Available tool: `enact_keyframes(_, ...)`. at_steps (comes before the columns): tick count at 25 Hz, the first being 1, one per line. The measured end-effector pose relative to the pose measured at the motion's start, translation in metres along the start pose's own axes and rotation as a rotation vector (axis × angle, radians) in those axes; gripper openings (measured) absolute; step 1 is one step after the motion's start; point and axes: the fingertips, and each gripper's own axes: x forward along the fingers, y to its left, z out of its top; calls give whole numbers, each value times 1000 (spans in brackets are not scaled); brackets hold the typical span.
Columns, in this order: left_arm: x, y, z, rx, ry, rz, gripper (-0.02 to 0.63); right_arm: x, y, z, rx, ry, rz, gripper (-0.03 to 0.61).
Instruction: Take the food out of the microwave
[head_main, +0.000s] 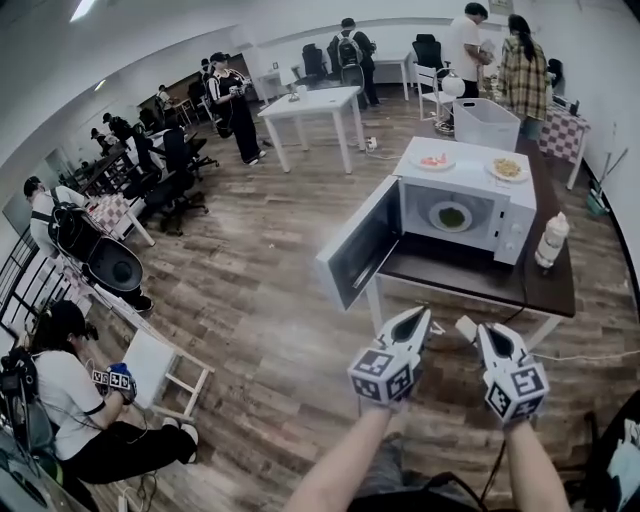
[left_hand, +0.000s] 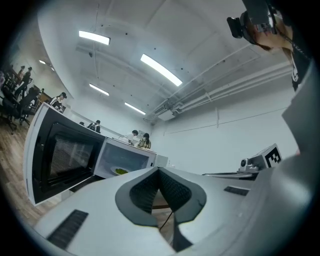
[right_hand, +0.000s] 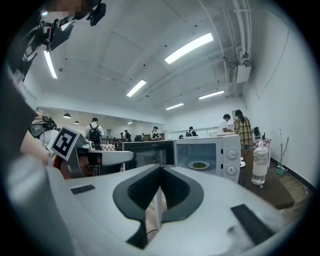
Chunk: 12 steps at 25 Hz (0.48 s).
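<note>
W/ left gripper (head_main: 417, 320) & right gripper (head_main: 488, 332) both closed on nothing, we judged the plate (head_main: 451, 216) in the microwave (head_main: 513, 228) light but brittle, so grip its near rim.

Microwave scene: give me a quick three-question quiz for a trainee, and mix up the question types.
1. True or false: the microwave door stands open.
2. Where is the plate of green food? A: on top of the microwave. B: inside the microwave. C: on the table beside it.
3. How many plates sit on top of the microwave?

Key: 1 true; 2 B; 3 two.
</note>
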Motion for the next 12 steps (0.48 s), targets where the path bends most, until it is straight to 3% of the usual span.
enact_keyframes(12, 65, 45, -2, -21, 26, -30, 0, 64, -38, -2, 4, 26, -33, 3)
